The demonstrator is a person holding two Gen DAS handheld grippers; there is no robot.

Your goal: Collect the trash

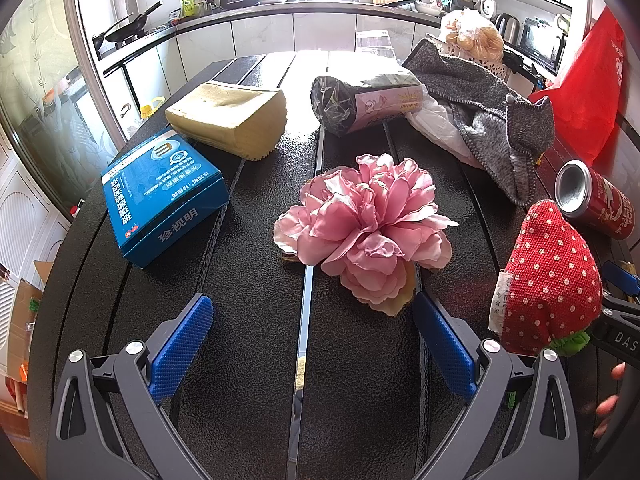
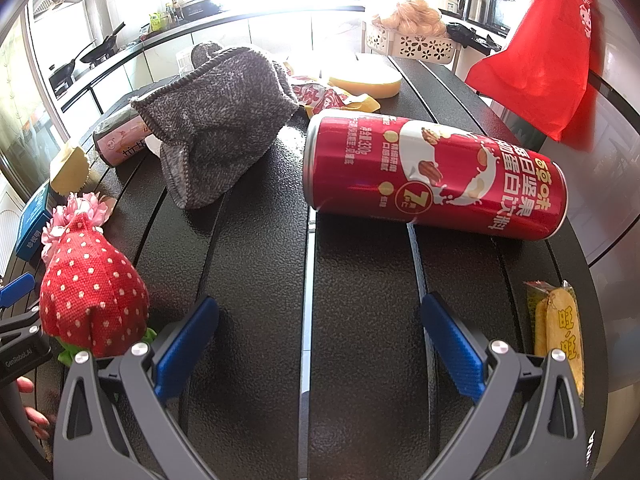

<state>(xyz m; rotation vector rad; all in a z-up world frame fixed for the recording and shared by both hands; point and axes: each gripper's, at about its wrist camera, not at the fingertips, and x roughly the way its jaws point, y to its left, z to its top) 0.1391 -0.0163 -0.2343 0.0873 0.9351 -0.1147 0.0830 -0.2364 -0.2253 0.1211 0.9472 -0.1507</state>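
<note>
- We hold the left gripper (image 1: 312, 340) low in frame, jaws wide apart, empty.
- Our right gripper (image 2: 318, 340) likewise gapes, empty.

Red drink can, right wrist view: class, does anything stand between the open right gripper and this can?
Nothing visible does. The right gripper is open, and only bare black table lies between its fingers and the red drink can, which lies on its side. The grey cloth and strawberry toy sit off to the left.
</note>
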